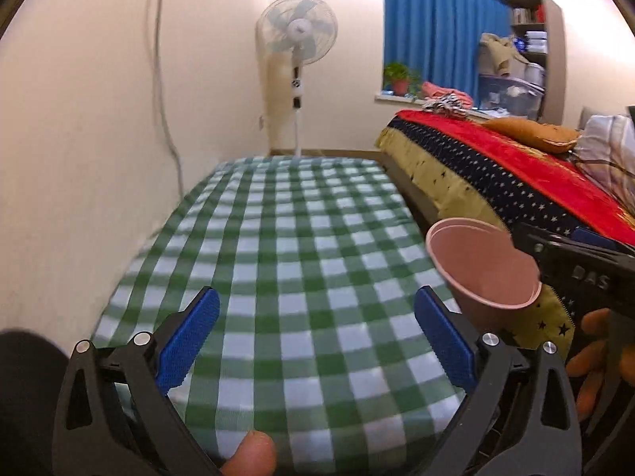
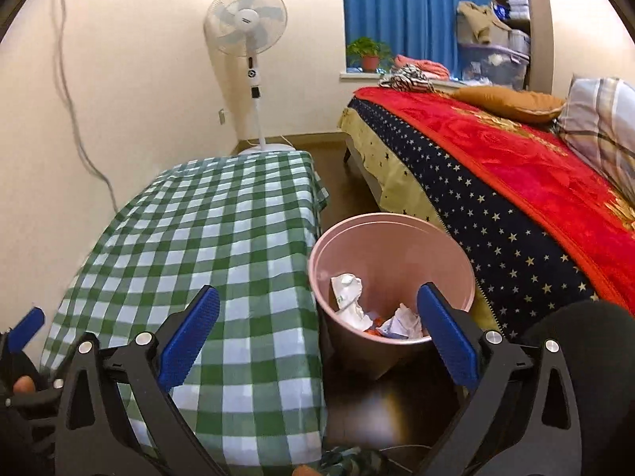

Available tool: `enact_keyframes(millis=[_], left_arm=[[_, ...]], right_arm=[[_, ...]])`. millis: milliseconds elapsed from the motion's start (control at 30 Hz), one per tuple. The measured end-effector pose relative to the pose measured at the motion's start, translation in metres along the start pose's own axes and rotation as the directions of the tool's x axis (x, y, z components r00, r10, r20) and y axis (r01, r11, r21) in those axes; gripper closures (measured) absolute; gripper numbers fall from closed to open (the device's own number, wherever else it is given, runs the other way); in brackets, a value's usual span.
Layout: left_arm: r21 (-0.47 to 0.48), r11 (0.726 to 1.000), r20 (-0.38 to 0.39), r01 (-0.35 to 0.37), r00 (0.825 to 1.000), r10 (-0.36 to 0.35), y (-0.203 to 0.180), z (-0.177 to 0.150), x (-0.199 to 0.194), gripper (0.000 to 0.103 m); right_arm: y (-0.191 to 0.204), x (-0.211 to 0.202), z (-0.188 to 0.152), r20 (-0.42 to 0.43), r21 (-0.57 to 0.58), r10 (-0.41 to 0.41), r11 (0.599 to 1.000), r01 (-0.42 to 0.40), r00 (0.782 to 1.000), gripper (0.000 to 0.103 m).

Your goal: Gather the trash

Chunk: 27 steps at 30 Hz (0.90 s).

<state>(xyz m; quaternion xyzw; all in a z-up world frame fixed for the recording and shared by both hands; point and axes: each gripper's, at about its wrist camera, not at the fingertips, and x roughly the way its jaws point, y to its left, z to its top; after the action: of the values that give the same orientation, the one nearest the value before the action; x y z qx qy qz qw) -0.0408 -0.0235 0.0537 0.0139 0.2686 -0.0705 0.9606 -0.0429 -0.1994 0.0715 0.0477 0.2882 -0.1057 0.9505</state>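
The left gripper (image 1: 315, 337) stood with its blue pads spread wide and nothing between them, hanging over the green checked tablecloth (image 1: 285, 238); the right gripper (image 2: 317, 337) was likewise spread and empty, one pad over the cloth's edge and the other in front of the rim of the pink bin (image 2: 391, 238). The bin sat on the dark floor in the gap between the covered table and the bed (image 2: 516, 182), just beside the cloth's hanging edge; inside it lay crumpled white paper (image 2: 347, 289) and other scraps (image 2: 401, 323), with something orange beneath them.

By my reading the task was near its end; the trash rested in the bin, the cloth showed no litter on any part that either camera caught, and neither tong carried anything; what might remain is only a check of spots outside both views.

The left wrist view showed the bin's mouth at a slant (image 1: 482, 261), its contents hidden, yet it gave the whole tabletop to the far end by the standing fan (image 1: 297, 35); the right wrist view alone showed the paper inside, the floor around the bin, and a sliver of the other tool at its left edge.
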Motion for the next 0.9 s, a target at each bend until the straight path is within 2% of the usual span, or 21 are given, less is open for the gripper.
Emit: enact_keyframes(millis=[100,400,900], left_arm=[[-0.03,0.999,0.007,-0.026,1.0,0.026,0.007,-0.002,0.002,0.008],[-0.084,0.995,-0.006,-0.049,0.999,0.049,0.02,-0.006,0.006,0.008],[-0.115,0.992,-0.021,-0.045,0.999,0.043,0.023,-0.01,0.006,0.008]], right_arm=[[0.009,-0.004,-0.007,0.031,-0.038,-0.026,0.999,0.027,0.999,0.005],[0.016,0.001,-0.012,0.024,-0.05,-0.041,0.998,0.042,0.999,0.005],[0.023,0.0,-0.015,0.028,-0.078,-0.054,0.995,0.056,0.998,0.005]])
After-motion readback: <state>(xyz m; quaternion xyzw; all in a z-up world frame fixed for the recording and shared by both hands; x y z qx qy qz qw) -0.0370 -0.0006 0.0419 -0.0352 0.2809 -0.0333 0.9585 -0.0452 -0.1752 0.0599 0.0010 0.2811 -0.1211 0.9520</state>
